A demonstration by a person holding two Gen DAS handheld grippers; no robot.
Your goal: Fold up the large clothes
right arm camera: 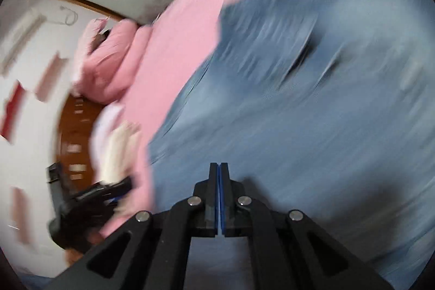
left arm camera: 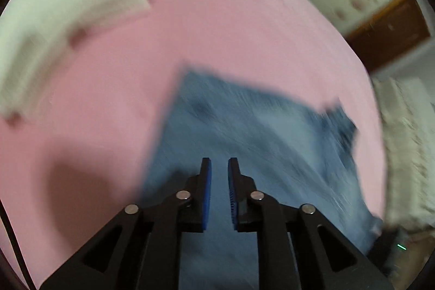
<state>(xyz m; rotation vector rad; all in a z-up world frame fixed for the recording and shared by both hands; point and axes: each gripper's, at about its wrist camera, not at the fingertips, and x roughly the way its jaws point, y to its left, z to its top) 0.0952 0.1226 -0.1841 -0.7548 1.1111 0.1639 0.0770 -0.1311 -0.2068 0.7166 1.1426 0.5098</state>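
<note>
Your left gripper fingers stand slightly apart, right gripper fingers together, both empty; slow down, pinch the jeans at a corner on the bed

Blue denim garment and folded white cloth lie on pink bed.

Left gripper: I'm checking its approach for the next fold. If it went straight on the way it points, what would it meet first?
Most likely the blue denim garment lying on the pink bedsheet; the left gripper has nothing between its fingers. Blur leaves depth unclear.
</note>
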